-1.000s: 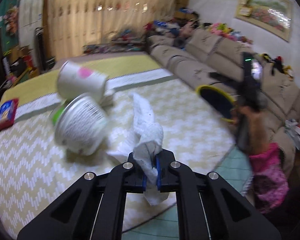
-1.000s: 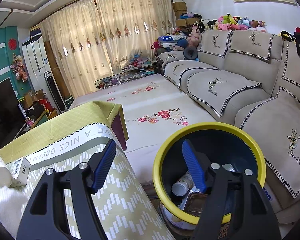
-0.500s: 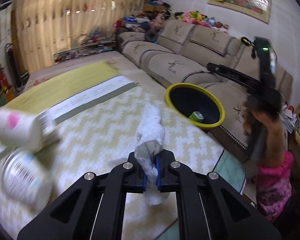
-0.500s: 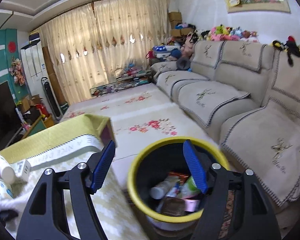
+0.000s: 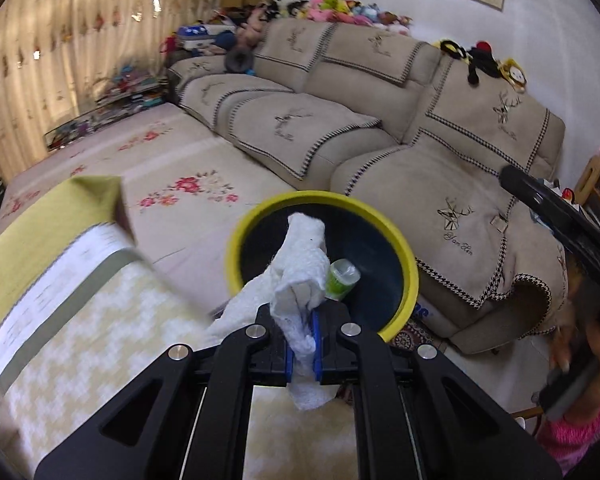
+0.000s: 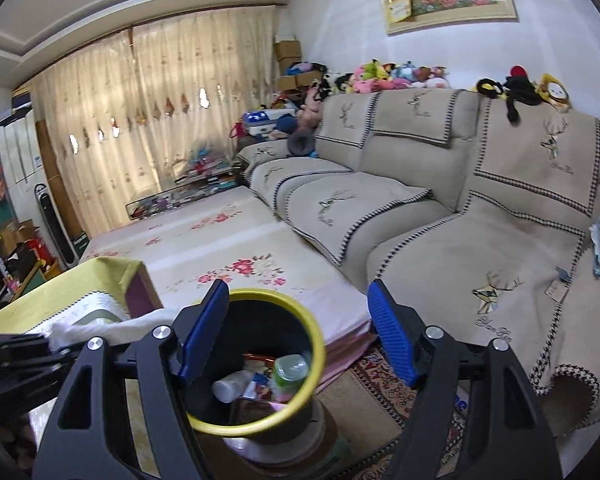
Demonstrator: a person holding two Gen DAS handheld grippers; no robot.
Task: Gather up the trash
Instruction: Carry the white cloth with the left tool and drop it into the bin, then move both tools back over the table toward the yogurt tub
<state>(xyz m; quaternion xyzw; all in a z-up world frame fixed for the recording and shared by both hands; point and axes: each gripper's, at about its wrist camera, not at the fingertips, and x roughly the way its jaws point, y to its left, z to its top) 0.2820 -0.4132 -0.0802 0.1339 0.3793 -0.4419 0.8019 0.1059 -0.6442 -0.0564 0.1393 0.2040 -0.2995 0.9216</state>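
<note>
1. Left wrist view: the left gripper (image 5: 301, 346) is clenched on a crumpled white paper towel (image 5: 300, 276), whose loose end stands up in front of the bin (image 5: 400, 240), a dark tub with a yellow rim standing between the counter (image 5: 100, 320) and the sofa (image 5: 380, 140). A green-capped bottle (image 5: 342, 278) already lies inside. The towel looks short of the bin's mouth, nearer the counter edge, so I'd carry it on until it hangs over the dark middle before the fingers let go; a light wad can catch on the rim or cling to a pad.

2. Right wrist view: the right gripper (image 6: 298, 334) is released, blue fingers (image 6: 392, 336) wide apart with nothing between them, poised above the bin (image 6: 316, 344). Bottles and wrappers show inside. At the left edge the towel (image 6: 100, 326) shows. Best to hold this gripper aside so the drop has a clear path.
</note>
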